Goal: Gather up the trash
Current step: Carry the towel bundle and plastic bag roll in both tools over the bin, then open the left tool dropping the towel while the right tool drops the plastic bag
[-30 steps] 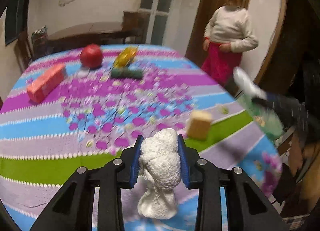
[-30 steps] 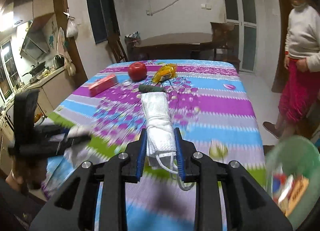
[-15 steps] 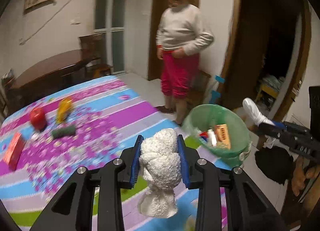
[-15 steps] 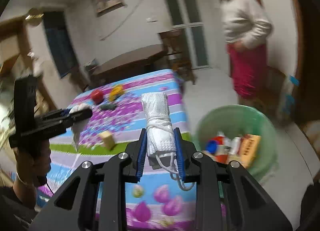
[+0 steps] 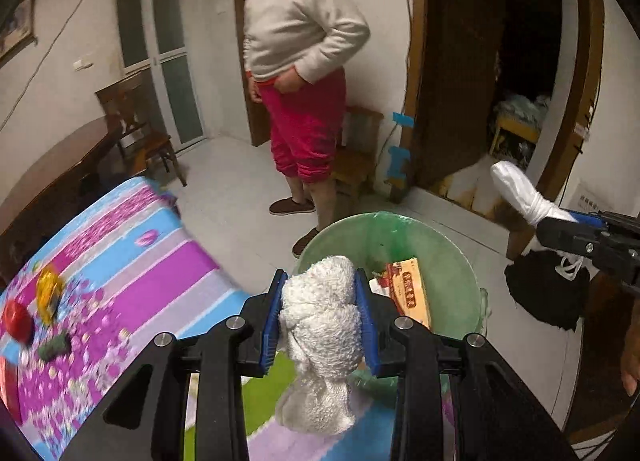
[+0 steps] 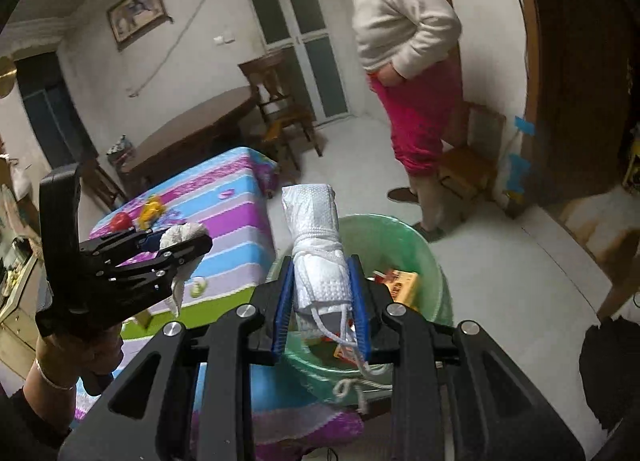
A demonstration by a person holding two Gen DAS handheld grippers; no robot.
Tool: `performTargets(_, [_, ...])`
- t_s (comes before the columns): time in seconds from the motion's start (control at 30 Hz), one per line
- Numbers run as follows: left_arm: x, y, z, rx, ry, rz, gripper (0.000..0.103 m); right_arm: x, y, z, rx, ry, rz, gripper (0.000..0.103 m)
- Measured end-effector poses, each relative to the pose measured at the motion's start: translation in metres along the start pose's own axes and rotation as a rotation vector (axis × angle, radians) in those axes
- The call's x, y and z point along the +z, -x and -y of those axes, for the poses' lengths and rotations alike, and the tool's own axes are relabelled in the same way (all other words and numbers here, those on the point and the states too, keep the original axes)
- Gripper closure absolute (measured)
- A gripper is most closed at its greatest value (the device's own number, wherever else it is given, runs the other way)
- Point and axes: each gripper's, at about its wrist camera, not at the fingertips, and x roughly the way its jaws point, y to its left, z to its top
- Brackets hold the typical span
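Observation:
My left gripper (image 5: 320,317) is shut on a crumpled white tissue wad (image 5: 320,325), held over the near rim of a green-lined trash bin (image 5: 452,261) on the floor. The right gripper (image 6: 323,301) is shut on a rolled white face mask (image 6: 318,257) whose ear strings dangle below; it hangs above the same trash bin (image 6: 400,237). In the left wrist view the right gripper (image 5: 560,221) shows at the right edge with the mask (image 5: 516,189). In the right wrist view the left gripper (image 6: 188,241) sits at the left with the tissue (image 6: 180,235).
The bin holds a yellow-red box (image 5: 410,293) and other trash. A table with a striped floral cloth (image 5: 132,257) carries a red apple (image 5: 16,321), a yellow wrapper (image 5: 50,293) and a dark item (image 5: 54,347). A person (image 5: 304,73) stands beyond the bin beside a small stool (image 6: 466,165).
Both grippers have swung right, away from the table top and over to the trash bin, each still gripping its item. The bin now lies right under both grippers.

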Motion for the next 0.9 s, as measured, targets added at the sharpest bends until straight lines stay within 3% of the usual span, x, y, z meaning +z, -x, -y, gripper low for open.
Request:
performTargets(0.37, [0.031, -0.074, 0.019, -0.069, -0.027, -0.068, 0.068, 0.004, -0.035, 0.026, -0.083, -0.009, -0.076, 0.077])
performTargets(0.9, [0.022, -0.11, 0.023, -0.086, -0.045, -0.09, 0.068, -0.001, -0.076, 0.053, -0.029, -0.102, -0.117, 0.077])
